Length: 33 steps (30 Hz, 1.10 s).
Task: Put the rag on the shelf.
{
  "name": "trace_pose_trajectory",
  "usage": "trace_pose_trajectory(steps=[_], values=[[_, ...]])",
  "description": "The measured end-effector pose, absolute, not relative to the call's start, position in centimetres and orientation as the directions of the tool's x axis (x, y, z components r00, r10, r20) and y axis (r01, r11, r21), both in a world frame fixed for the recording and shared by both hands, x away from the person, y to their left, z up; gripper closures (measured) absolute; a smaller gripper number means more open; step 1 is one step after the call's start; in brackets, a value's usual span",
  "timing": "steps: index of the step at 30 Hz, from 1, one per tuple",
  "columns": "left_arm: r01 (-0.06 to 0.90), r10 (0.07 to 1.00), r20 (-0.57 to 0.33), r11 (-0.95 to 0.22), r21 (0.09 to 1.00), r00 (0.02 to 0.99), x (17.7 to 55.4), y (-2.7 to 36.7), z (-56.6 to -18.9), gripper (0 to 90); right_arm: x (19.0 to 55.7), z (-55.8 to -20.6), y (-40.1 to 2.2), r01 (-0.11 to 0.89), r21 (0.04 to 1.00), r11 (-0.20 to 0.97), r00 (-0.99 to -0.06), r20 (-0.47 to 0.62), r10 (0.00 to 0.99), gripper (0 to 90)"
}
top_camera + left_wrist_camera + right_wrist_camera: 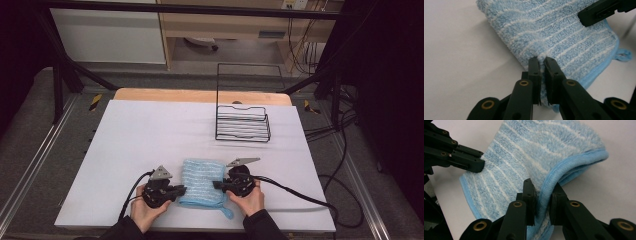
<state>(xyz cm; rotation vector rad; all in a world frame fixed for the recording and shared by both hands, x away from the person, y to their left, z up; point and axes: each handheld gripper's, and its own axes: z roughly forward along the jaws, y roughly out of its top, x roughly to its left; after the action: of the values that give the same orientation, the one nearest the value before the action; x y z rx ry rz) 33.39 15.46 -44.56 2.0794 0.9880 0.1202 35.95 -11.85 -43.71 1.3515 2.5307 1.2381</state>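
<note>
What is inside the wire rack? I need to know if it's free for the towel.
Nothing: through the rack wires only the white table cover shows. No part of its inside is covered.

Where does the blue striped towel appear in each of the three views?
High view: blue towel at bottom centre, between both grippers.
Left gripper view: upper middle and right, edge pinched.
Right gripper view: centre and top, hem pinched.
Shared landmark: the white table cover.

Folded blue white-striped towel (202,181) lies flat at the table's near edge.
</note>
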Motion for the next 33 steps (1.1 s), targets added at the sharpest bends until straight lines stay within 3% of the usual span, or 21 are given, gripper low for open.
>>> trace_pose_trajectory(steps=[5, 7, 8, 9, 10, 11, 12, 13, 14, 17, 21, 33], values=[[0.607, 0.686, -0.236, -0.366, 0.706, 0.688, 33.4, 15.8, -44.5, 79.8, 36.1, -44.6, -11.8, 0.67, 0.662, 0.337, -0.651, 0.305, 0.695, 71.6], [0.601, 0.684, -0.229, -0.371, 0.708, 0.693, 33.4, 15.9, -44.4, 73.8, 36.2, -44.8, -11.9, 0.661, 0.676, 0.326, -0.652, 0.303, 0.695, 64.0], [0.593, 0.682, -0.22, -0.377, 0.712, 0.697, 33.4, 15.9, -44.2, 71.2, 36.3, -44.9, -12.2, 0.642, 0.696, 0.323, -0.661, 0.289, 0.692, 54.3], [0.584, 0.681, -0.209, -0.383, 0.716, 0.702, 33.4, 16.0, -44.0, 71.2, 36.3, -44.9, -12.2, 0.642, 0.696, 0.323, -0.661, 0.289, 0.692, 54.3], [0.577, 0.683, -0.196, -0.388, 0.719, 0.704, 33.4, 16.1, -43.8, 65.3, 36.3, -44.8, -12.5, 0.616, 0.72, 0.318, -0.67, 0.268, 0.692, 44.0], [0.572, 0.681, -0.191, -0.391, 0.721, 0.707, 33.5, 16.3, -43.6, 62.4, 36.4, -44.7, -12.7, 0.602, 0.732, 0.318, -0.677, 0.258, 0.689, 39.4], [0.565, 0.682, -0.182, -0.392, 0.726, 0.708, 33.6, 16.4, -43.4, 62.4, 36.4, -44.7, -12.7, 0.602, 0.732, 0.318, -0.677, 0.258, 0.689, 39.4], [0.561, 0.685, -0.177, -0.39, 0.73, 0.707, 33.7, 16.6, -43.2, 57.1, 36.5, -44.5, -12.9, 0.576, 0.754, 0.317, -0.685, 0.234, 0.69, 28.4], [0.56, 0.687, -0.175, -0.389, 0.731, 0.705, 33.9, 16.8, -43.1, 57.1, 36.5, -44.5, -12.9, 0.576, 0.754, 0.317, -0.685, 0.234, 0.69, 28.4], [0.557, 0.687, -0.173, -0.388, 0.734, 0.706, 34.5, 17.2, -42.9, 46.2, 36.8, -44.1, -13.2, 0.555, 0.765, 0.327, -0.693, 0.209, 0.69, 18.5], [0.545, 0.682, -0.156, -0.402, 0.736, 0.715, 35.3, 17.5, -42.4, 31.3, 37.2, -43.7, -14.1, 0.539, 0.784, 0.308, -0.689, 0.2, 0.697, 11.6], [0.537, 0.683, -0.125, -0.433, 0.724, 0.719, 38.1, 15.7, -41.2, 14.7, 37.3, -43.0, -15.8, 0.545, 0.787, 0.29, -0.673, 0.204, 0.711, 4.3]])
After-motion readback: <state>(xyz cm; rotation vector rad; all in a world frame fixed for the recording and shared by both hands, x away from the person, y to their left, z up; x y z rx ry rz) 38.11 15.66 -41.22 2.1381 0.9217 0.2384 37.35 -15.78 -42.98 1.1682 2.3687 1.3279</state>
